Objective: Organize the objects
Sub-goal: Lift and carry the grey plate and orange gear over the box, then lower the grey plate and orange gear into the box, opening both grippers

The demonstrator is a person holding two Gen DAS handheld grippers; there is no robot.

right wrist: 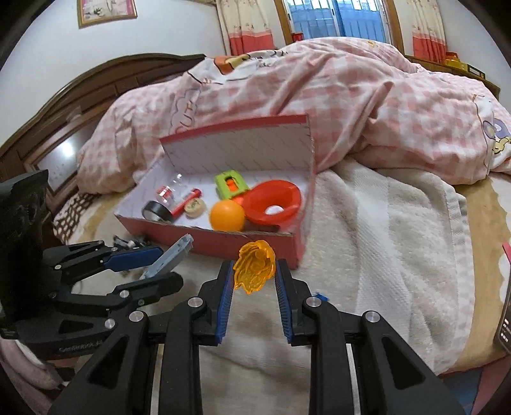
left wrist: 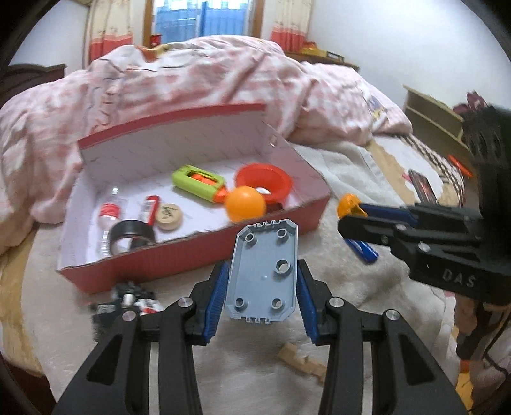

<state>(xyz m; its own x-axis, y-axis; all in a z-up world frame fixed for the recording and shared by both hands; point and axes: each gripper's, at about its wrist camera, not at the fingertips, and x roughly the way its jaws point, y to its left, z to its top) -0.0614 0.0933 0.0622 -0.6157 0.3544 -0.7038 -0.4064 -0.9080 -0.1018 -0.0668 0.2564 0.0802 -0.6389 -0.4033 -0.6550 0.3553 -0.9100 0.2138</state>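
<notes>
Left tool (left wrist: 260, 281) grips grey plate (left wrist: 263, 271); right tool (right wrist: 254, 276) grips orange piece (right wrist: 254, 269).

I see a red box (left wrist: 204, 255) with a white, faintly lined inside, holding an orange ball (left wrist: 245, 204) and a red funnel (left wrist: 265, 182). Behind it my view fills with a pink-and-white checked quilt (right wrist: 351, 105).

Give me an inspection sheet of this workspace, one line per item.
Surface: bed topped with a white towel.
Job's things: red box holding an orange ball, red funnel, green toy, tape roll, bottle, wooden disc.
Clutter: wooden piece; dark small parts beside the box.
Grippers: left tool grips a grey plate; right tool grips an orange translucent piece.
Cables: nothing seen.
Surroundings: pink checked quilt, window, headboard.
</notes>
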